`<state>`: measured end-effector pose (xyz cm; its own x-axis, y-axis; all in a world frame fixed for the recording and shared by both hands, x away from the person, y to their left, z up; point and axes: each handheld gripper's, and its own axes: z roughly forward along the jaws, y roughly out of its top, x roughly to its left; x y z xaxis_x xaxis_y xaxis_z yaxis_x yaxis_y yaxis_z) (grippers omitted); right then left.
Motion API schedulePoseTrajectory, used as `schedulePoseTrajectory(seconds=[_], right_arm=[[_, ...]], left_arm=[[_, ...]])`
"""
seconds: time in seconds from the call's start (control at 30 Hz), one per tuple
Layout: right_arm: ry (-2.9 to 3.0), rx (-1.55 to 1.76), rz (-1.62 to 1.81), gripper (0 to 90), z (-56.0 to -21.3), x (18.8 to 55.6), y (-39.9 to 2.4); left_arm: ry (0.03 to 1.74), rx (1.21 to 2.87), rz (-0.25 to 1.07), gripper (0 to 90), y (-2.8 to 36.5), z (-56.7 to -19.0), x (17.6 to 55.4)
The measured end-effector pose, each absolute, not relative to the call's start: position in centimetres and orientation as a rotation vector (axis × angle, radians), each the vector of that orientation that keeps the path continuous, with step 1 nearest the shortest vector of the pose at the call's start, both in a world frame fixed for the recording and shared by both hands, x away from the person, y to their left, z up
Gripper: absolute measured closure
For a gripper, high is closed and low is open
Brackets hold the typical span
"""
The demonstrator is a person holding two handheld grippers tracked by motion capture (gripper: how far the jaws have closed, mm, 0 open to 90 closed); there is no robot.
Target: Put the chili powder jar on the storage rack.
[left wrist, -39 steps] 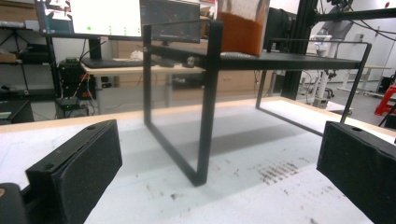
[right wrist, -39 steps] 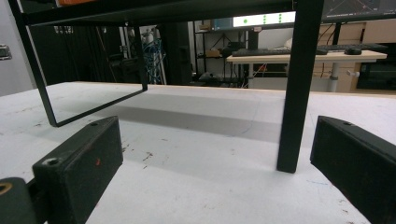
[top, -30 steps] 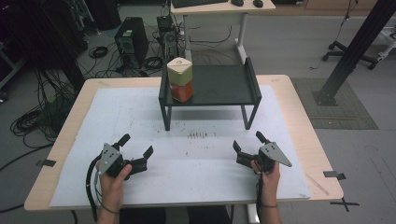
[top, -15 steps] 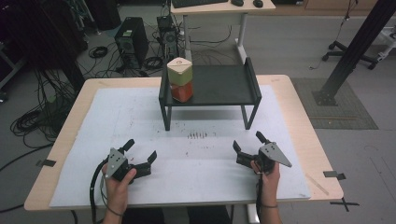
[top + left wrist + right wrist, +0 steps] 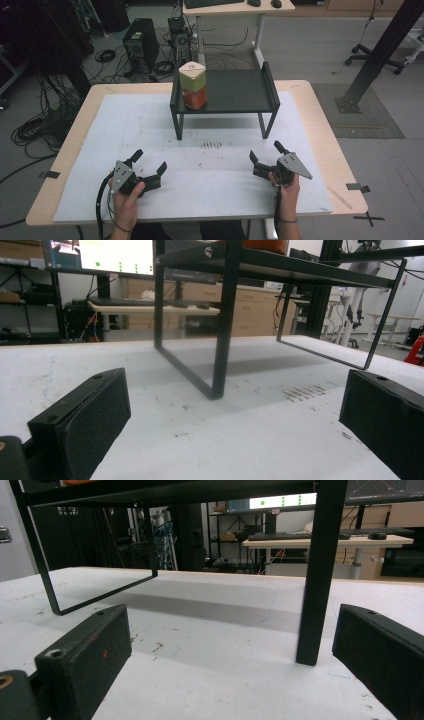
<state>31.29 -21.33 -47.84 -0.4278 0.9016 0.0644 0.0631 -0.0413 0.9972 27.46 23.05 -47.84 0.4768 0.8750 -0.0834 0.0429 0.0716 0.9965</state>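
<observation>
- Fingers released on your left gripper (image 5: 149, 166) and right gripper (image 5: 264, 156), resting low on the white surface (image 5: 220, 175).
- Nothing grasped; the orange-and-green carton (image 5: 192, 85) on the black metal shelf (image 5: 235, 92) looks the likely target.

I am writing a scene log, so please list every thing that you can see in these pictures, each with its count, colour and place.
table: one, light wood, centre of the high view.
white mat: one, white with small dark marks, covers most of the table top.
black stand: one, black metal shelf on legs, far middle of the mat.
container: one, pale green top with orange-red lower part, on the stand's left end.
desk: one, light wood, behind the table, keyboard on it.
computer tower: one, black, on the floor at far left, beside cables.
left gripper: one, black, fingers open, near left of mat.
right gripper: one, black, fingers open, near right of mat.
</observation>
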Motion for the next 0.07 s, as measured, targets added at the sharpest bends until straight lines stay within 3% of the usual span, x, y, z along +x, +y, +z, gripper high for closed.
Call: schedulePoseTrajectory(seconds=[0.07], right_arm=[[1.548,1.046,1.548,2.3,-47.84,31.3,-21.32]], left_arm=[[0.891,1.363,0.768,0.2,23.06,-47.83,27.47]])
